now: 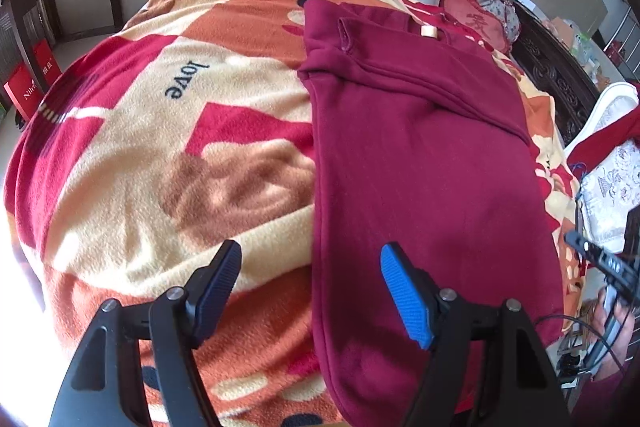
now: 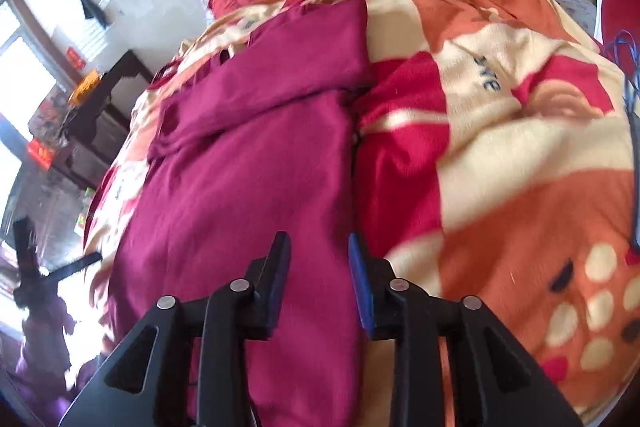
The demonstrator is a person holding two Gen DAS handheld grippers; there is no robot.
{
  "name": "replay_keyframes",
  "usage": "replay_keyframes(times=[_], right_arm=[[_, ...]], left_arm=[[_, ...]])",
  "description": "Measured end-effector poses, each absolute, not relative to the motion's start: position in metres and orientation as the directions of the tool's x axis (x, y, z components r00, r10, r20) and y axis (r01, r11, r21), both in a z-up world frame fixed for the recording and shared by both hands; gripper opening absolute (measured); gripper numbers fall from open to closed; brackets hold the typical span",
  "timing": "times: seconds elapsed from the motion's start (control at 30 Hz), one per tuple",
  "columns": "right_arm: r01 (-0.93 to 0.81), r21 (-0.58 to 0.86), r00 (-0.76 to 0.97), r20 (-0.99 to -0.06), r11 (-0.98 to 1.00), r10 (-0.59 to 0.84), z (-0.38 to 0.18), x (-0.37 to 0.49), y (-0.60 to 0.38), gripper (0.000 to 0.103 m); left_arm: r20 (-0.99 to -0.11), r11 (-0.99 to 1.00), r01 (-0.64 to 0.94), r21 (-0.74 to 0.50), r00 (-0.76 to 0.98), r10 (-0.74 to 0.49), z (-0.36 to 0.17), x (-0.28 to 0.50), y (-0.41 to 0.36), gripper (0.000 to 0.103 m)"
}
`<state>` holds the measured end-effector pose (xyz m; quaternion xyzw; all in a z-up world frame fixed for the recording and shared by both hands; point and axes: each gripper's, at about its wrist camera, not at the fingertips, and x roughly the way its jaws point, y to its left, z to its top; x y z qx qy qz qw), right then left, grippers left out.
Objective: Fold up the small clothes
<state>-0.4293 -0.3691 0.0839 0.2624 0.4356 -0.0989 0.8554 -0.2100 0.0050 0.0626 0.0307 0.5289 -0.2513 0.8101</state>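
Maroon knit garment (image 1: 424,155), sleeve folded across, lies lengthwise on the patterned fleece blanket (image 1: 168,155), long axis running away from both grippers. Left gripper (image 1: 310,291) hovers spread wide, empty, at its near hem; right gripper (image 2: 320,279), narrower but parted, straddles its right edge.

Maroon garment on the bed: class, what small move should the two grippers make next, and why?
Probably lower both to pinch its near hem. The maroon garment lies as a long strip with its sleeve folded across, so an end-to-end fold looks due. The left gripper and right gripper hover open, holding nothing, over its near edges on the blanket.
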Motion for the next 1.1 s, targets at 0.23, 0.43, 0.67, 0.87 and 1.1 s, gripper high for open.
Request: replay_keyframes(times=[0.23,0.43,0.67,0.87,1.1], right_arm=[[0.387,0.329,0.519,-0.85,0.861,0.091,0.061,-0.48,-0.333,0.02],[0.386,0.306,0.592,-0.805,0.871,0.02,0.067,-0.5,-0.322,0.0],[0.398,0.373,0.609,-0.79,0.838,0.063,0.065,-0.51,-0.327,0.007],[0.386,0.389,0.607,-0.79,0.836,0.087,0.067,-0.521,-0.324,0.015],[0.37,0.439,0.602,-0.785,0.819,0.149,0.053,-0.521,-0.319,0.016]], left_arm=[[-0.879,0.863,0.457,-0.218,0.293,-0.377,0.059,-0.224,0.006,0.076],[-0.884,0.856,0.466,-0.225,0.271,-0.38,0.058,-0.242,0.016,0.076],[-0.901,0.843,0.463,-0.275,0.183,-0.394,0.044,-0.266,0.026,0.076],[-0.909,0.822,0.495,-0.281,0.136,-0.393,0.037,-0.284,0.02,0.076],[-0.916,0.812,0.506,-0.291,0.098,-0.39,0.035,-0.291,0.016,0.076]])
